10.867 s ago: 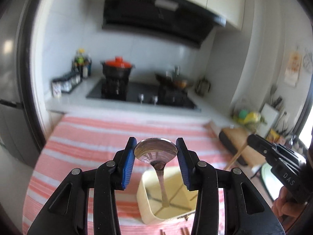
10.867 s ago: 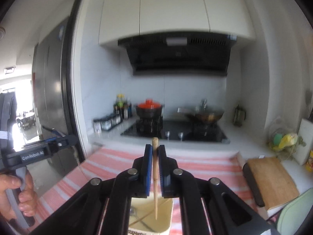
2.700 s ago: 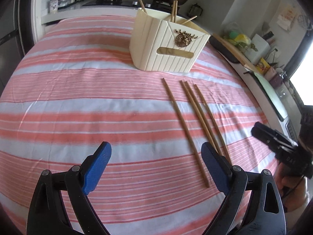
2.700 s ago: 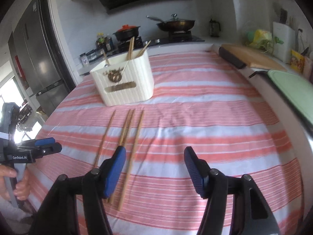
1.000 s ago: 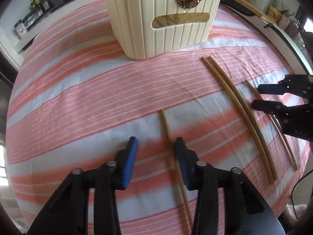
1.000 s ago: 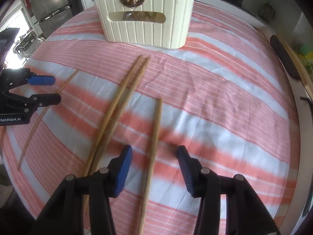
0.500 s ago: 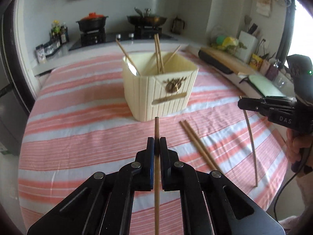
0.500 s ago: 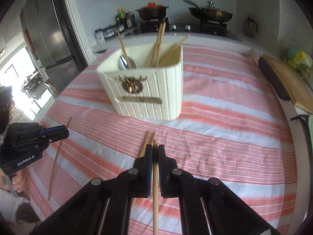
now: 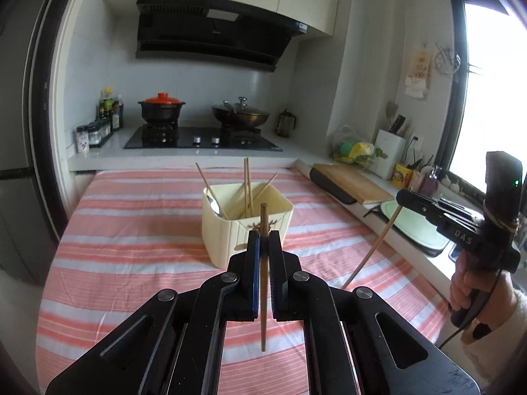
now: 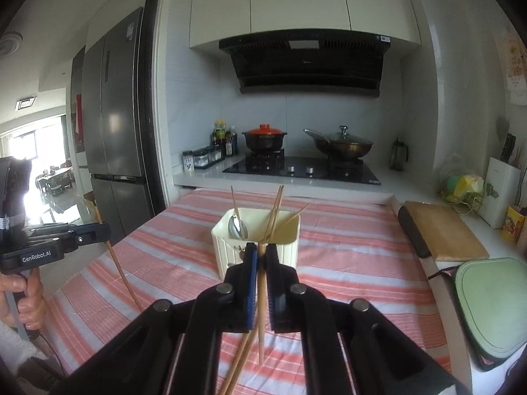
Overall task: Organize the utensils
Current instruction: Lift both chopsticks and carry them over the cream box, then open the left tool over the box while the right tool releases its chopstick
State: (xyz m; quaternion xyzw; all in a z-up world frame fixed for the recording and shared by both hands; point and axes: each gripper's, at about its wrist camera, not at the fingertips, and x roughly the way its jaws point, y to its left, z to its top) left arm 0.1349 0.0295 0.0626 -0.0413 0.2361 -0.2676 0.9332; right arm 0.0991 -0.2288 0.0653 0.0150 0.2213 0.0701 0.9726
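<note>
While the left gripper (image 9: 263, 247) looks over the striped table (image 9: 131, 230), its fingers pinch one chopstick (image 9: 263, 283) tight, up off the cloth. A cream holder (image 9: 243, 230) stands mid-table, nearer the far edge.

From the right gripper (image 10: 260, 256), fingers squeeze another chopstick (image 10: 261, 309). Two loose chopsticks (image 10: 237, 368) lie below, by the near edge.

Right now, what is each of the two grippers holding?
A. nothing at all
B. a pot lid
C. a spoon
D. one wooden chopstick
D: the left gripper is shut on one wooden chopstick, and the right gripper is shut on another chopstick. The spoon already stands in the cream holder.
</note>
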